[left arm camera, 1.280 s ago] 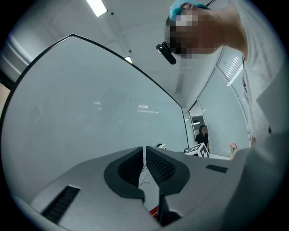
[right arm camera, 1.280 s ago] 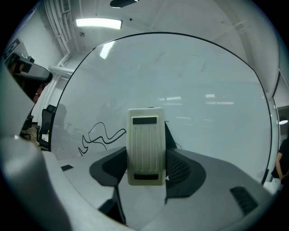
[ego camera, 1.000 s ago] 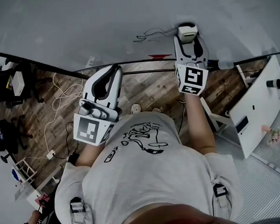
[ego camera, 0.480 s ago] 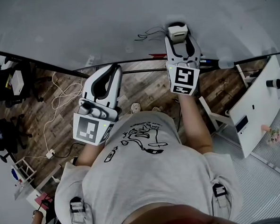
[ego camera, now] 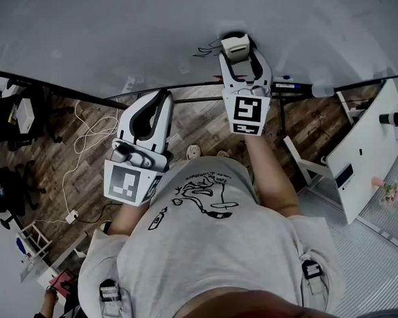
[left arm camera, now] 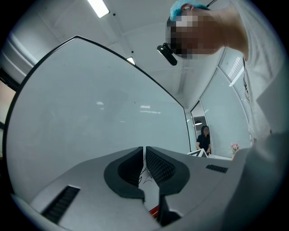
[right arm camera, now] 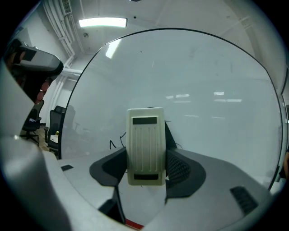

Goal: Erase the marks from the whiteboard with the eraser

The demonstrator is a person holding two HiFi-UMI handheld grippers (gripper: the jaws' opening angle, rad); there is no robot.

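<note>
My right tool (ego camera: 237, 54) clamps the cream ribbed plastic eraser (right arm camera: 145, 146) at the large white whiteboard (ego camera: 111, 39), my left tool (left arm camera: 144, 155) is clenched empty, and next I'd sweep over the black scribbled marks (ego camera: 209, 48).

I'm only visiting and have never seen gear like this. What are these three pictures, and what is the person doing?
There is no robot: a person holds a two-jaw tool, a gripper, in each hand. The top-down picture comes from a camera on the person's head, looking past their chest at an upright whiteboard. The other two come from cameras riding on the grippers, looking along the jaws. The right gripper is clamped on a pale eraser, held up at the board beside black scribbled marks. The left gripper is shut and holds nothing.
</note>
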